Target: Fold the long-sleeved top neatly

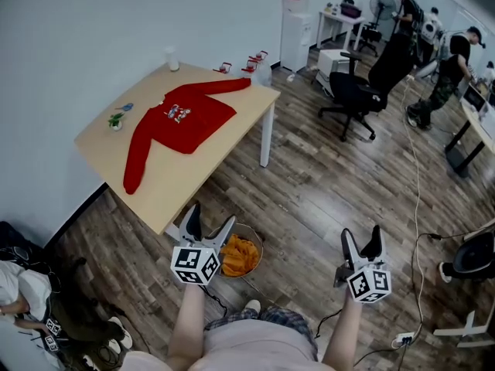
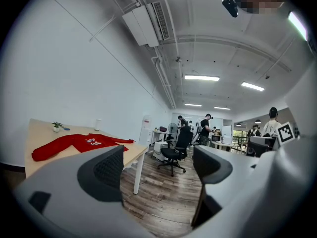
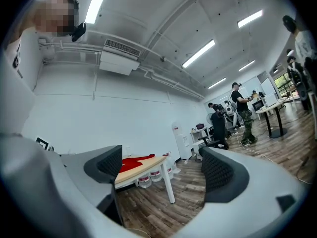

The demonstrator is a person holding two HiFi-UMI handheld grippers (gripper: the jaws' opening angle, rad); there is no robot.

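two grippers, both with jaws wide apart and nothing in them: the left gripper [image 1: 211, 216] and the right gripper [image 1: 362, 234]. the red long-sleeved top [image 1: 179, 118] lies spread out on the wooden table [image 1: 193, 172], well apart from both.

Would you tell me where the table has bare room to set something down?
The widest bare patch on the table lies between the sleeve of the red long-sleeved top and the near edge. The far end is crowded: white cup, red items; a potted plant sits wall-side.
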